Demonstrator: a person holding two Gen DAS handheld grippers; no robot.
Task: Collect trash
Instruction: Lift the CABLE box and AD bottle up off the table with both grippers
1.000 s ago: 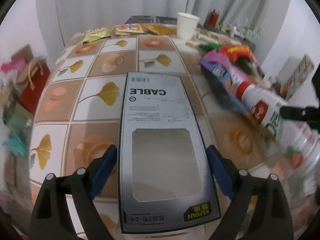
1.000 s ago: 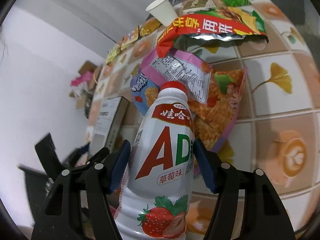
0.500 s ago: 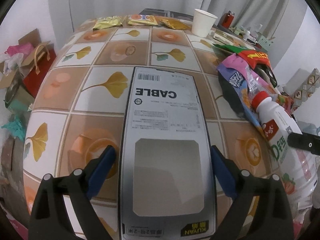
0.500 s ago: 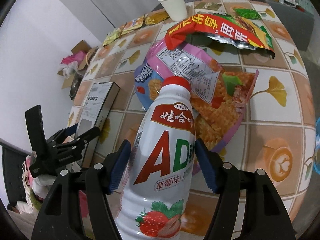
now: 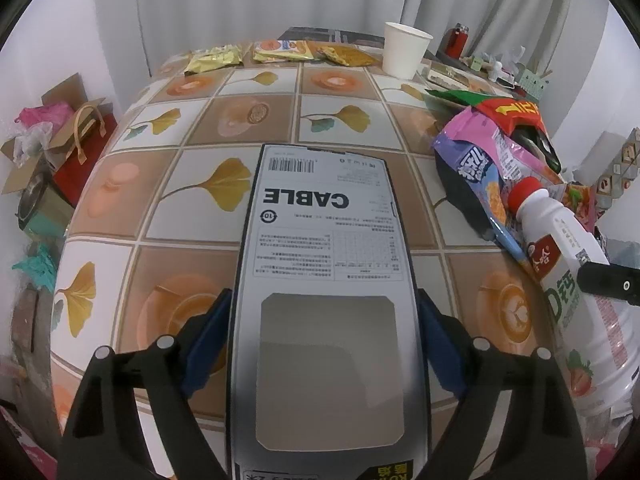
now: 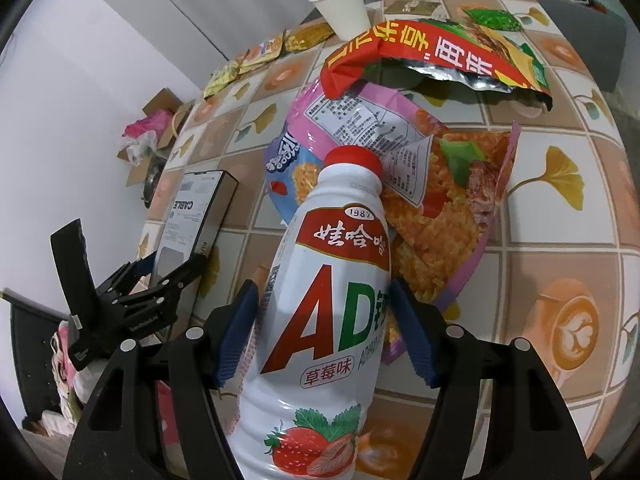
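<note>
Cardboard cable box [image 5: 324, 280] is pinched by left gripper [image 5: 322, 340].
White plastic bottle [image 6: 332, 304], red-capped, is clamped by right gripper [image 6: 324, 332]; crinkled foil snack bags [image 6: 440, 184] are seen behind.

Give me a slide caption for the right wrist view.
Right gripper holds a strawberry milk bottle above snack bags on the table.

Plenty of bare table [image 5: 200, 128] left of the box [image 5: 324, 240], right up to the small packets [image 5: 280, 50] and paper cup [image 5: 404, 54] along the far edge. The right side is jammed: snack bags [image 6: 420, 168] piled just ahead of the bottle [image 6: 332, 288], with a narrow strip between box and bags.
</note>
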